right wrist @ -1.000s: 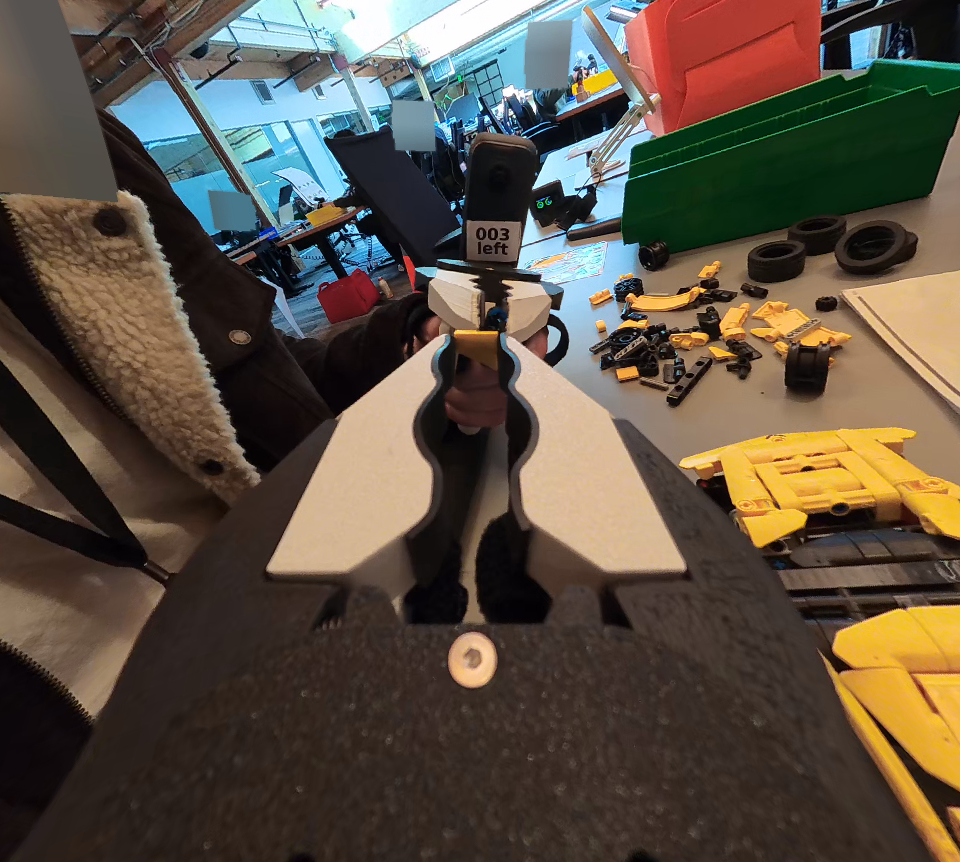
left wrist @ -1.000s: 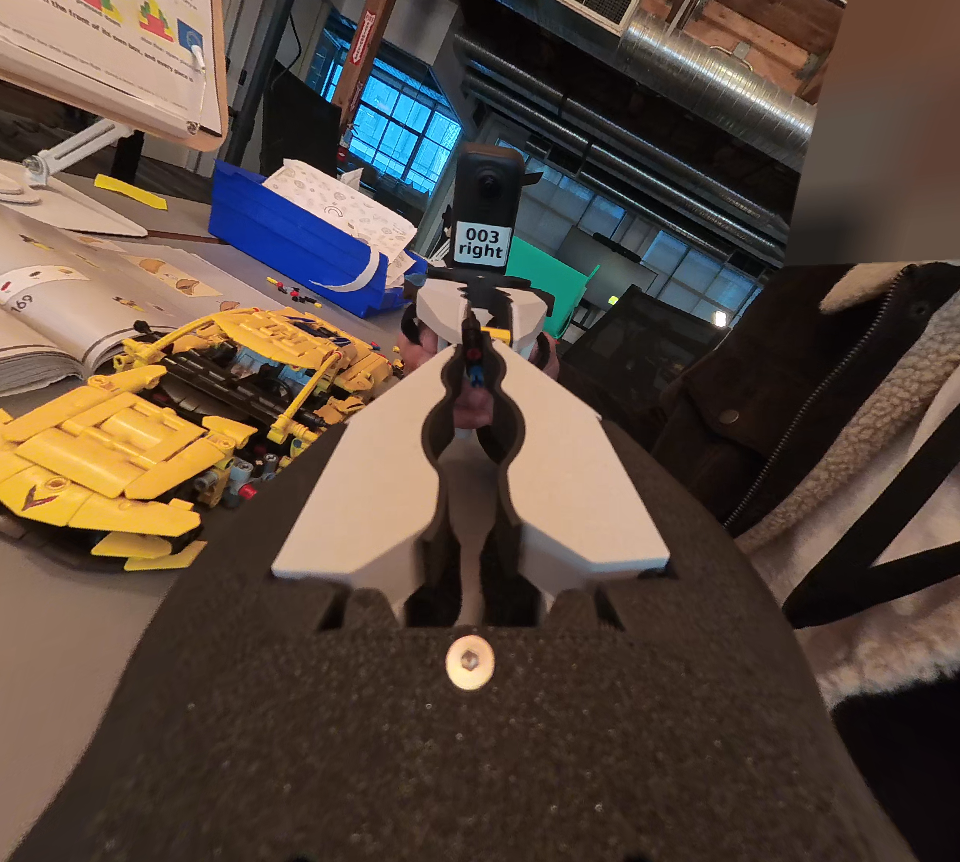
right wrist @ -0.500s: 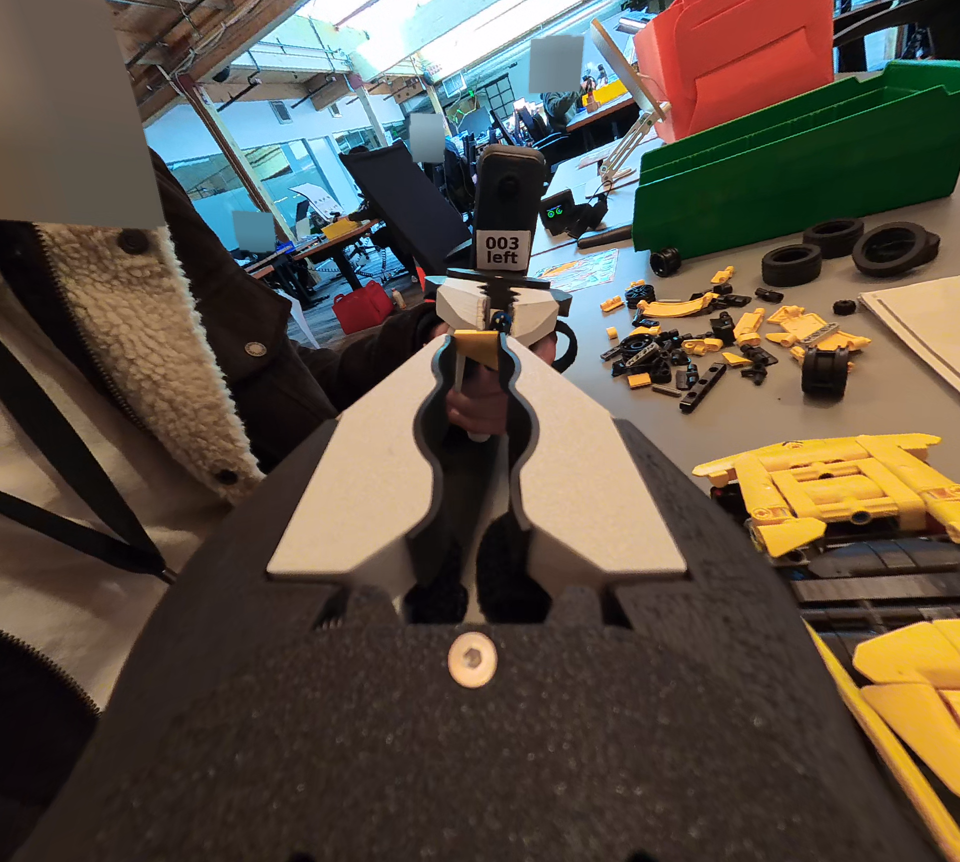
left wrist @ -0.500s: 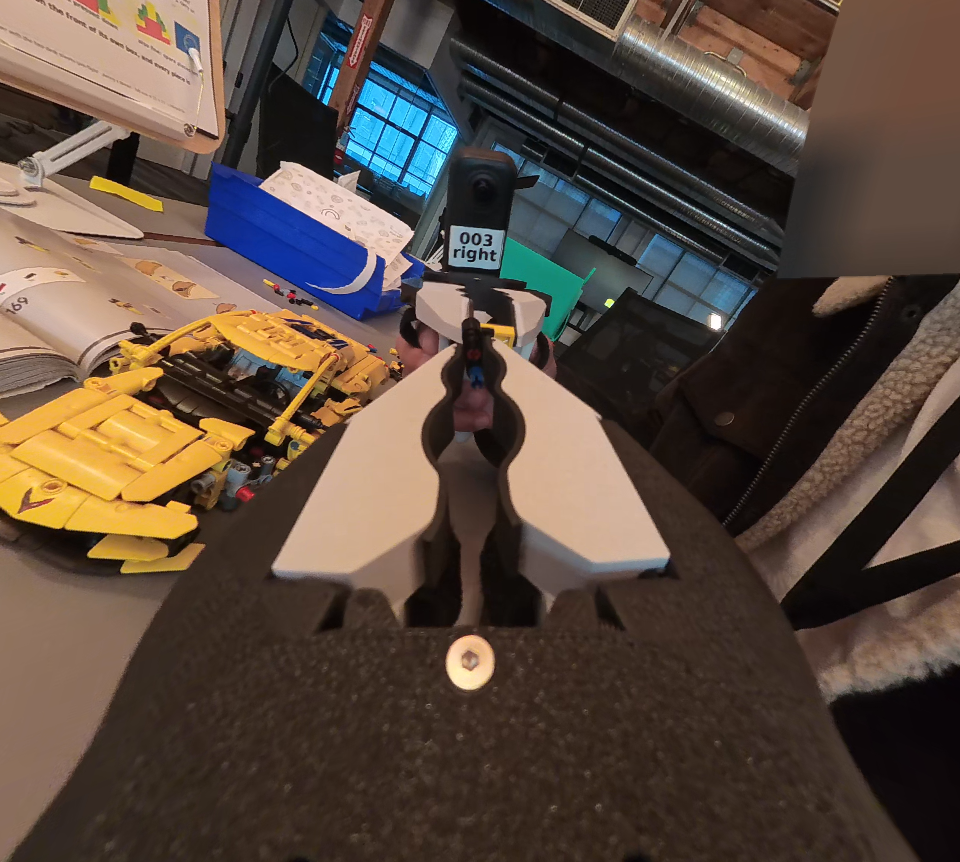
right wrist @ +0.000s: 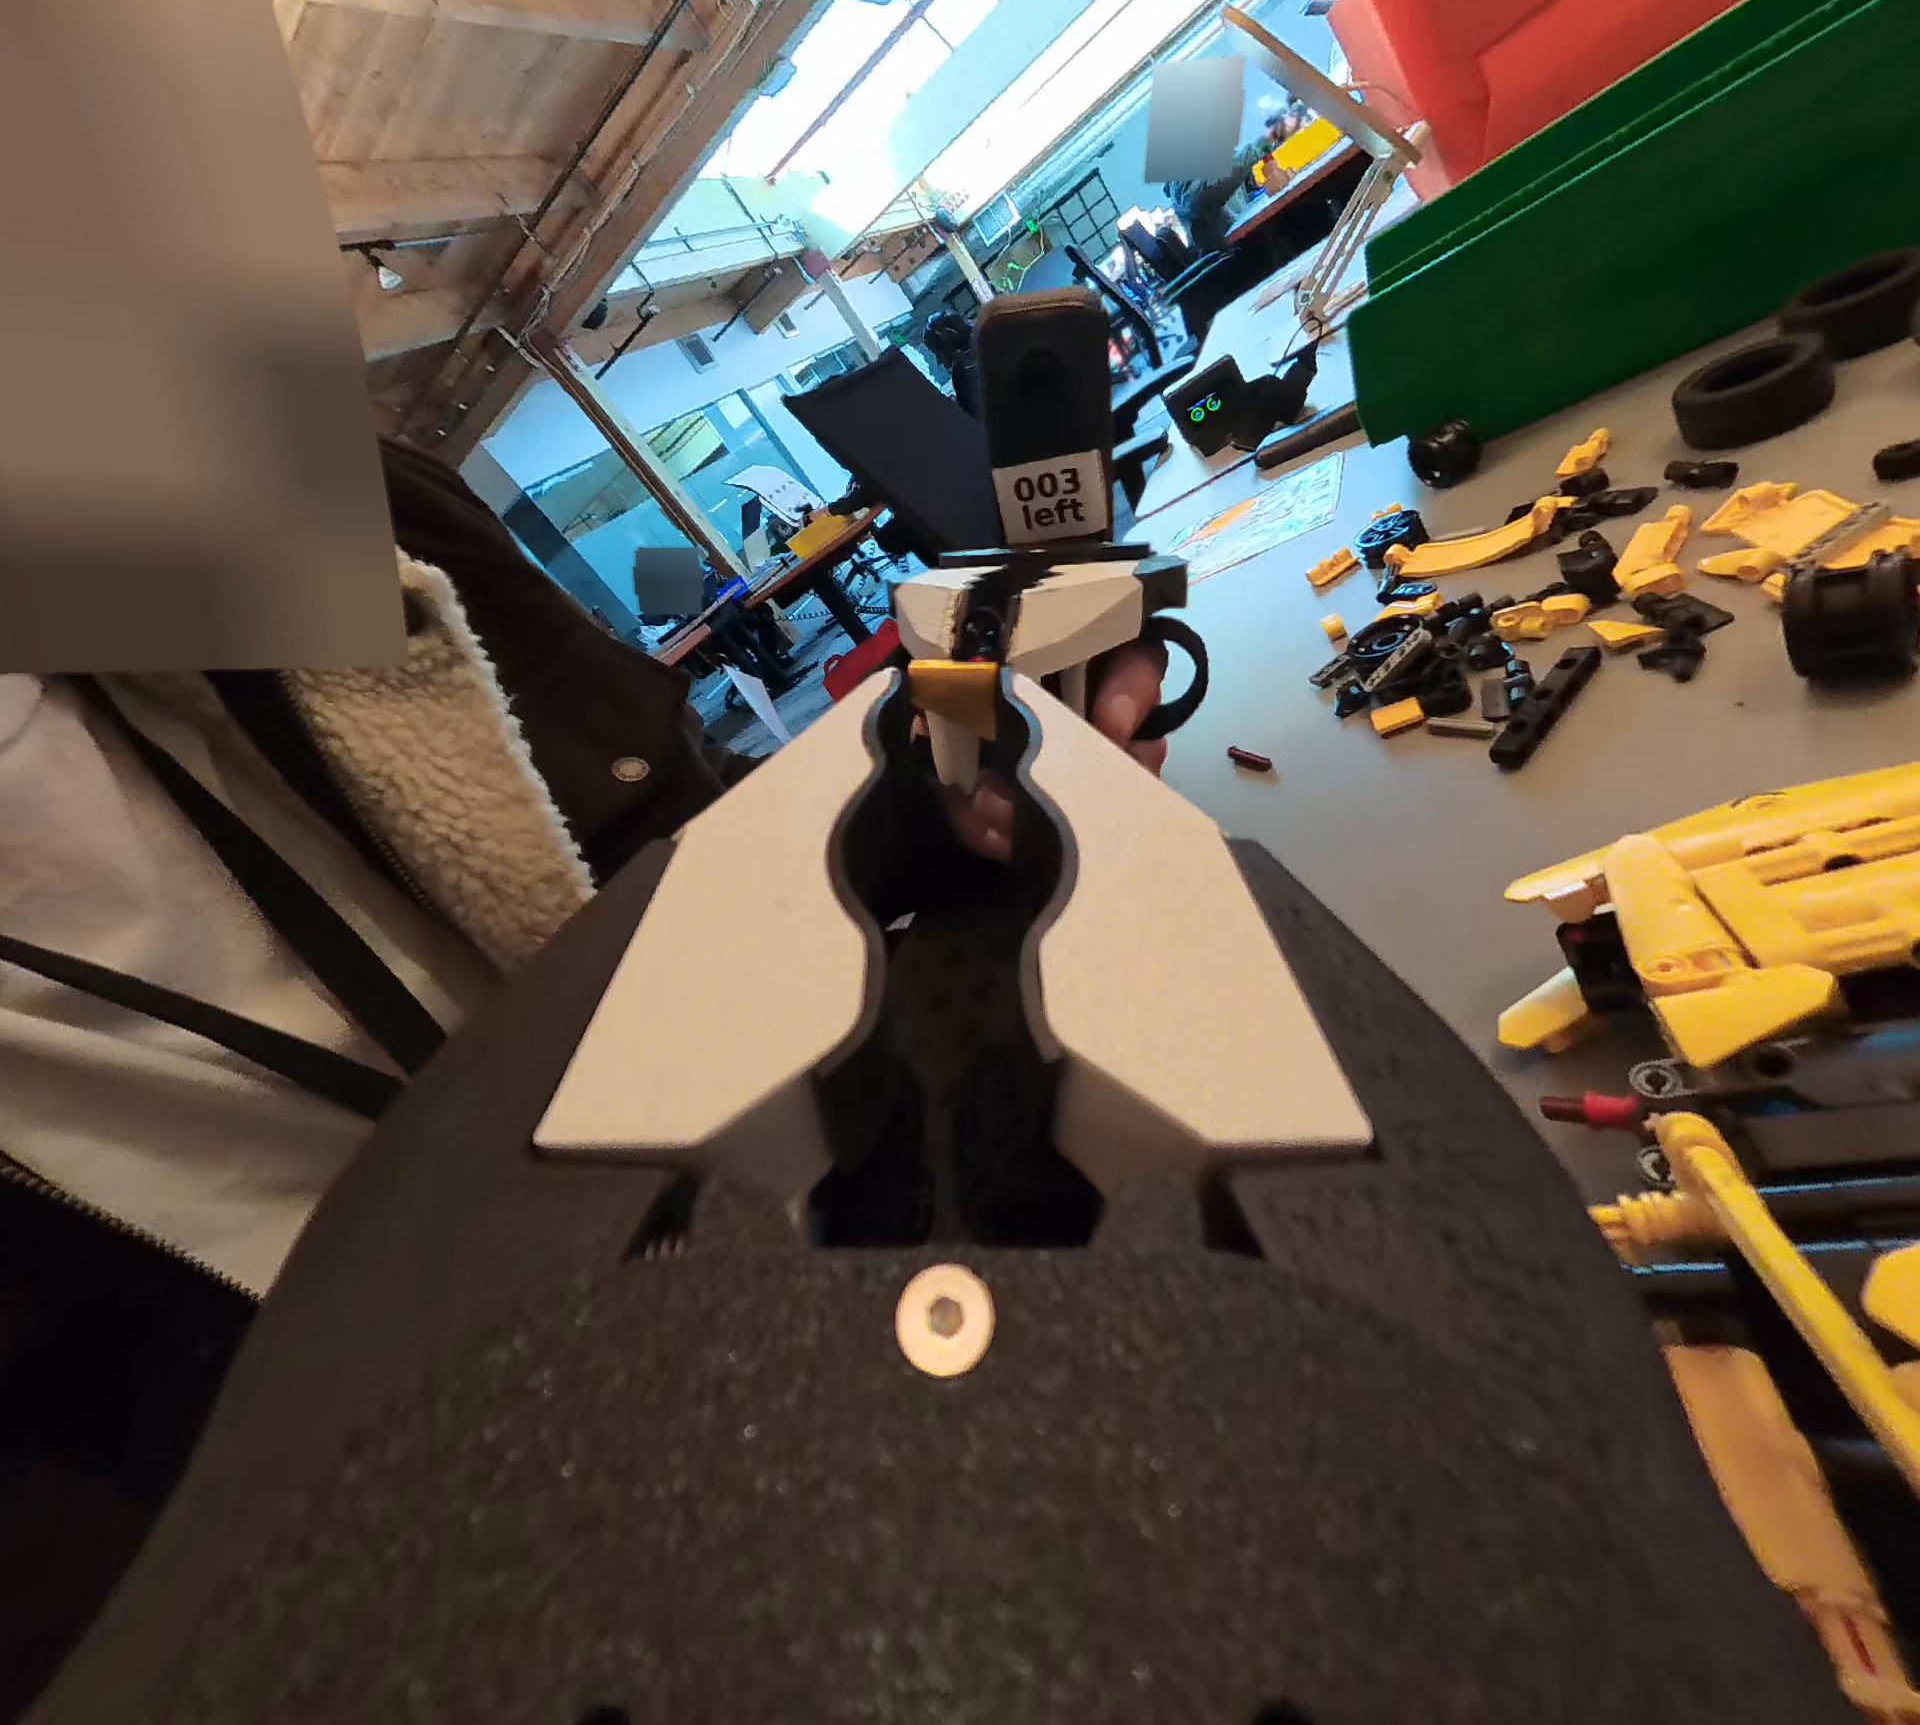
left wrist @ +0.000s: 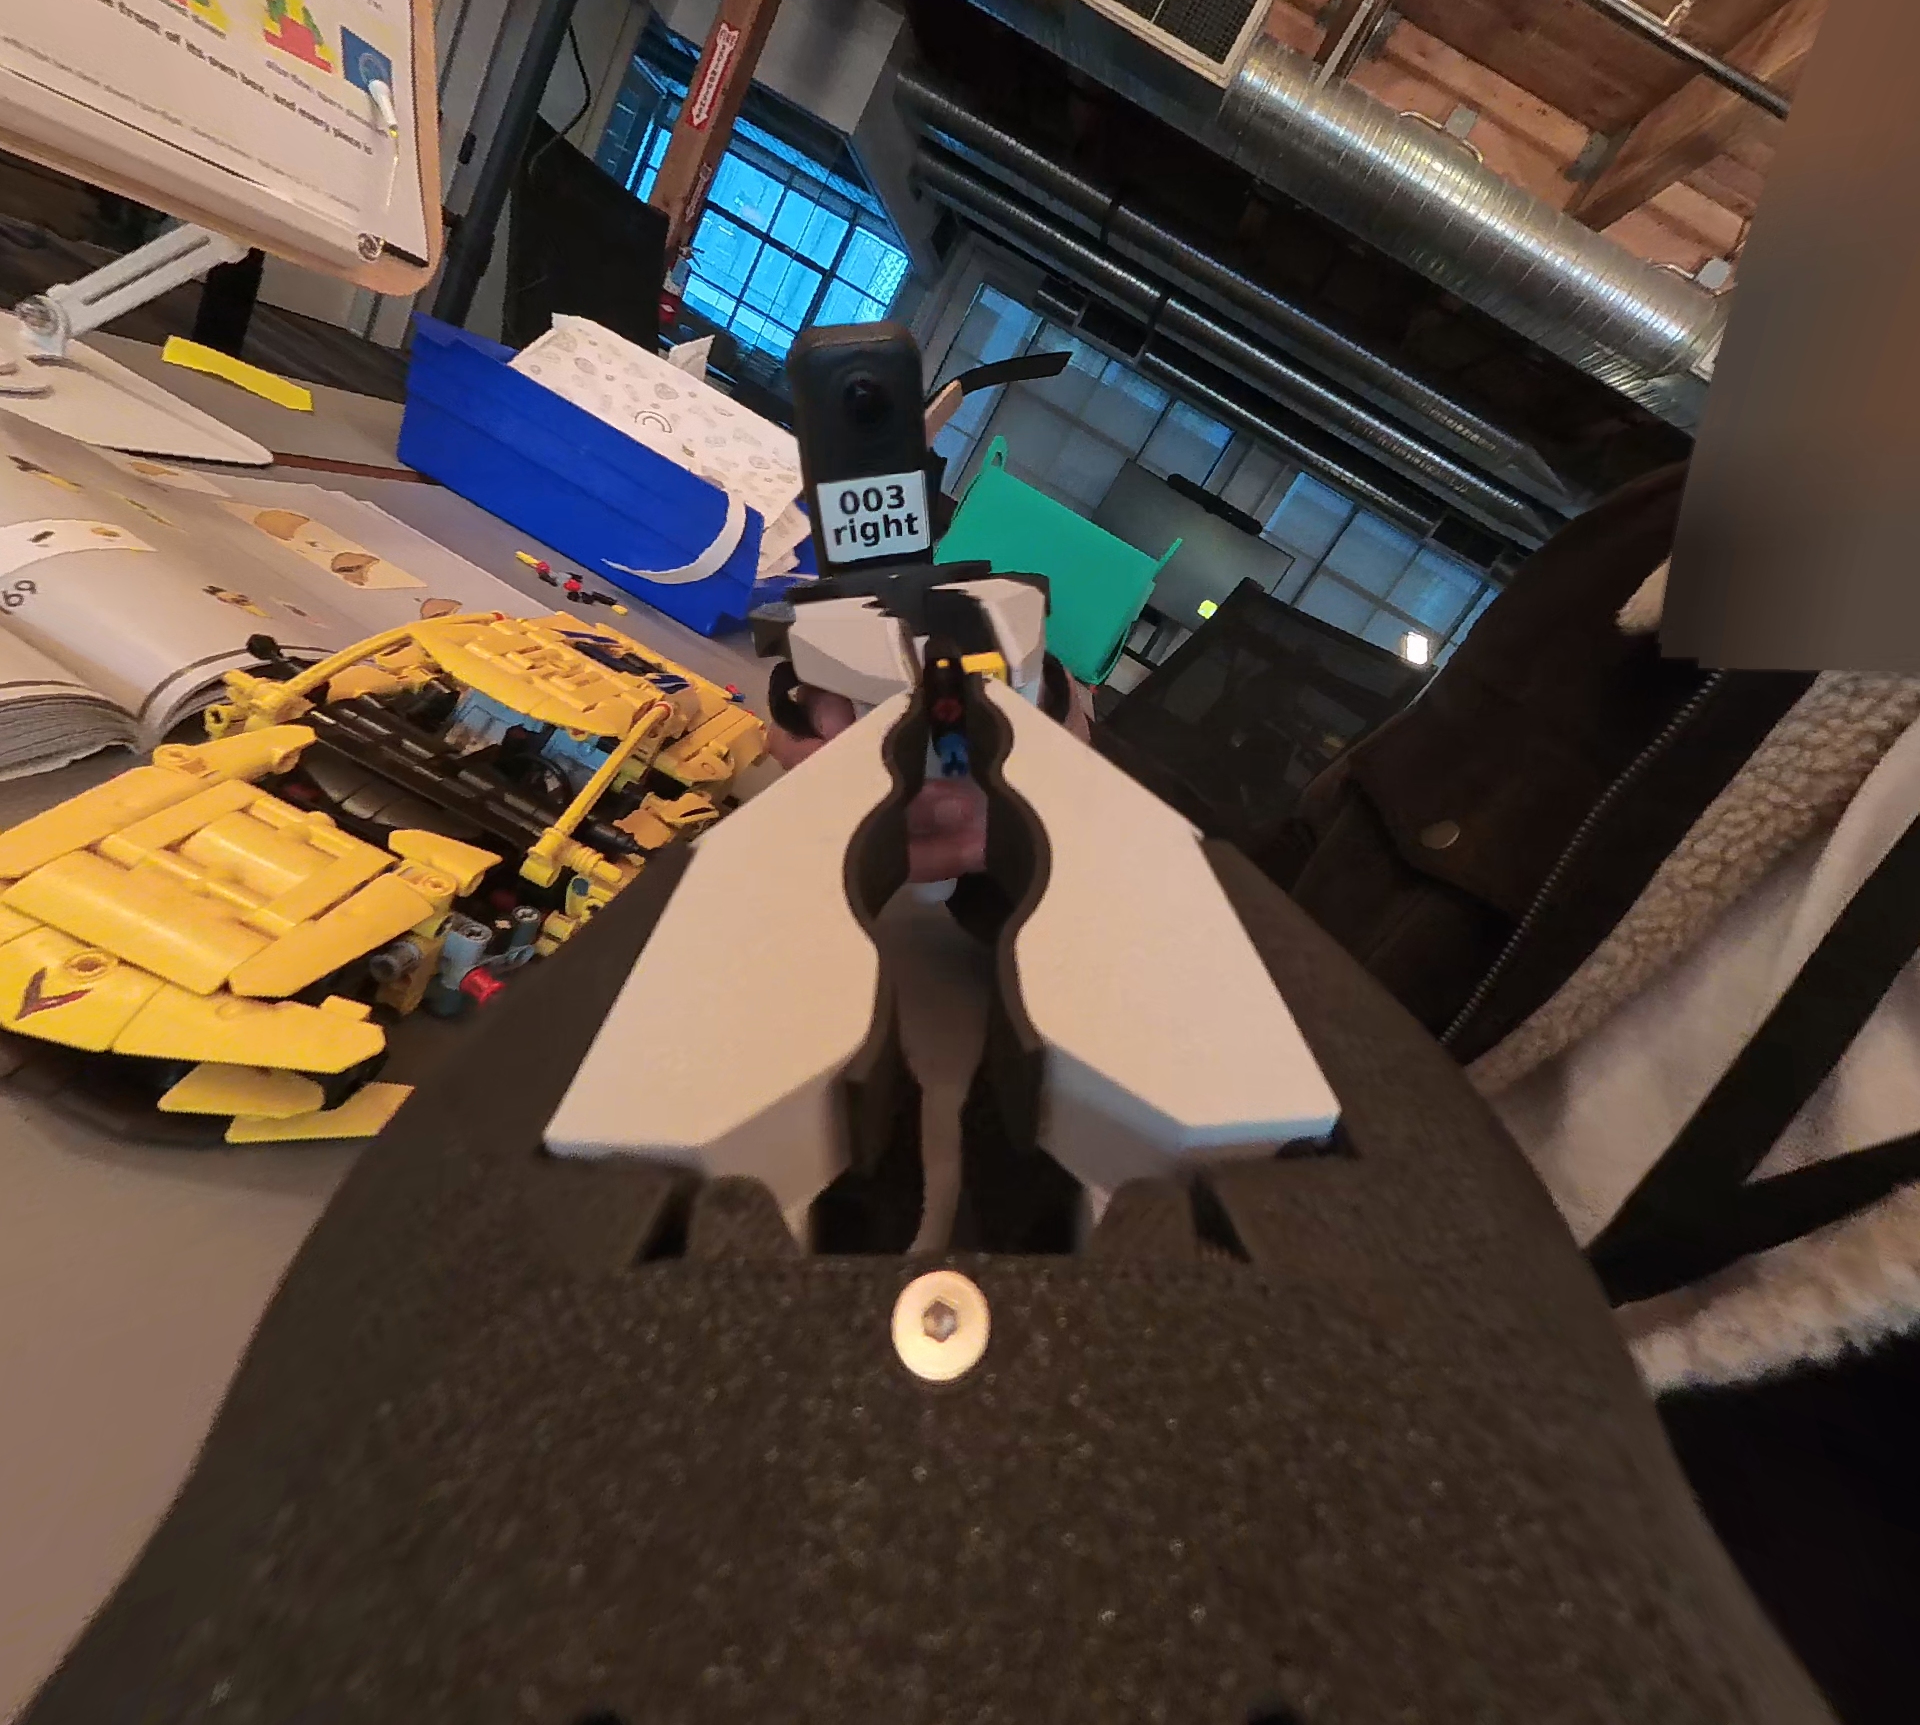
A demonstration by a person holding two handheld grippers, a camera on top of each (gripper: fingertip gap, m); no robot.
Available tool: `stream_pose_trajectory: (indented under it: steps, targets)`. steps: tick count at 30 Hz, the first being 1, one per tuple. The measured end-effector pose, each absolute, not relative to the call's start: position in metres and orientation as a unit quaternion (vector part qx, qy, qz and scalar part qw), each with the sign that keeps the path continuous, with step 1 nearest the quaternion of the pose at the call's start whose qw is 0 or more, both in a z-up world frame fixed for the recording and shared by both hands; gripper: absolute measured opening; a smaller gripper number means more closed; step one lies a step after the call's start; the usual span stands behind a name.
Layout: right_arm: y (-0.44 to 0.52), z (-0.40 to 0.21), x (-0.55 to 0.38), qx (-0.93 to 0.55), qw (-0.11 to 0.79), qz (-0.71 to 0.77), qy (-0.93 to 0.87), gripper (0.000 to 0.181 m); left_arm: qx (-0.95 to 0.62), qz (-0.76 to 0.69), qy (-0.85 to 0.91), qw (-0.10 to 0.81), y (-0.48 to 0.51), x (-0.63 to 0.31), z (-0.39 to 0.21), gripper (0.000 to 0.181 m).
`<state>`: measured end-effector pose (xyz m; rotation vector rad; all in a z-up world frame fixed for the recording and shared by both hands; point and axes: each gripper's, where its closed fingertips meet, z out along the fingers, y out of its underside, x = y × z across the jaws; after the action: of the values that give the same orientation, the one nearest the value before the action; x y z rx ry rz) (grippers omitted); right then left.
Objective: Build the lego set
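Lego car [left wrist: 343, 834] sat half-built on the bench [left wrist: 156, 1260] while your left gripper [left wrist: 948, 719] pinched a pin piece [left wrist: 948, 730] and your right gripper [right wrist: 951, 699] clamped a yellow piece [right wrist: 951, 693]; line them up squarely before pressing.

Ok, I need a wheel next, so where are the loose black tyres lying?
In the right wrist view the black tyres lie on the grey table at far right, just in front of the green bin and behind the scattered yellow and black parts.
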<state>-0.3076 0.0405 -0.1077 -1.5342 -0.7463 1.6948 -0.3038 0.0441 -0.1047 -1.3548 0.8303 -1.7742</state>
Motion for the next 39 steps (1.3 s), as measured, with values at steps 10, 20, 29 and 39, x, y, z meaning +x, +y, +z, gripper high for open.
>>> stream_pose_trajectory:
  steps: [10,20,29,39]
  targets:
    - [0.044,-0.114,-0.307,-0.602,0.360,0.654,-0.285,0.014,-0.545,-0.679,0.324,0.370,0.047,-0.302,-0.111,0.007]
    - [0.045,-0.119,-0.305,-0.621,0.378,0.610,-0.314,0.015,-0.557,-0.657,0.333,0.383,0.048,-0.299,-0.116,0.007]
    - [0.039,-0.122,-0.305,-0.625,0.344,0.624,-0.318,0.014,-0.551,-0.672,0.338,0.361,0.042,-0.298,-0.117,0.006]
    - [0.048,-0.111,-0.312,-0.615,0.406,0.590,-0.329,0.017,-0.523,-0.743,0.275,0.315,0.052,-0.308,-0.106,0.007]
